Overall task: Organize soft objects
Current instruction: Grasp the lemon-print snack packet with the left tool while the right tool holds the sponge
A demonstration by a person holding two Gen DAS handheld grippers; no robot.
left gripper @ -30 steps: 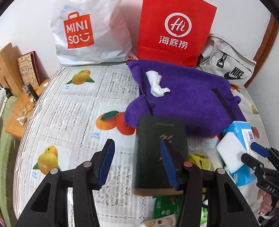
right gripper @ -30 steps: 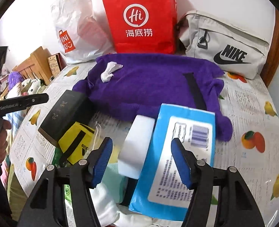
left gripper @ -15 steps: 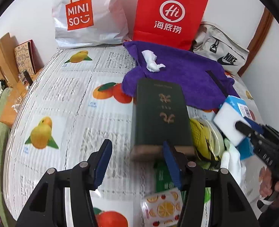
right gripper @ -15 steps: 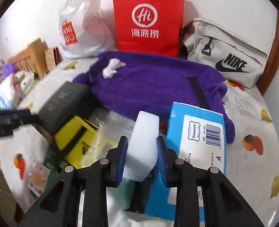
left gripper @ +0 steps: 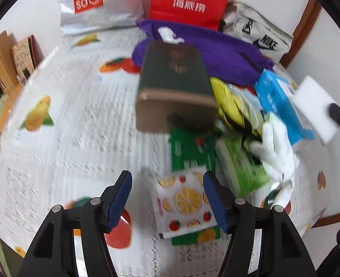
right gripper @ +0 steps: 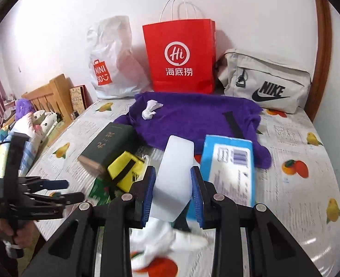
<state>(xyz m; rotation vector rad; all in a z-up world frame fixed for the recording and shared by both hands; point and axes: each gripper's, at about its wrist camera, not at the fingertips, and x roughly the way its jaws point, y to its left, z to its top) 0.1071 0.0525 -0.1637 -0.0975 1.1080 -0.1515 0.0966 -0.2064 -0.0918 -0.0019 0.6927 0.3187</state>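
My right gripper (right gripper: 172,194) is shut on a white sponge block (right gripper: 174,175) and holds it above the pile; the block also shows in the left wrist view (left gripper: 315,110). My left gripper (left gripper: 166,199) is open and empty above a fruit-print packet (left gripper: 183,198). The pile on the bed holds a dark green book (left gripper: 174,78), a yellow pouch (right gripper: 126,168), a blue tissue pack (right gripper: 230,166), green packets (left gripper: 188,150), a white glove (left gripper: 273,147) and a purple towel (right gripper: 193,117) with a white crumpled tissue (right gripper: 150,112).
A white Miniso bag (right gripper: 109,69), a red paper bag (right gripper: 181,55) and a grey Nike bag (right gripper: 266,85) stand against the back wall. A wooden headboard (right gripper: 49,94) and bedding lie to the left. The fruit-print bedcover (left gripper: 66,127) spreads left of the pile.
My right gripper closed on the white sponge block and lifted it. My left gripper pulled back from the green book and now hovers over the fruit-print packet.
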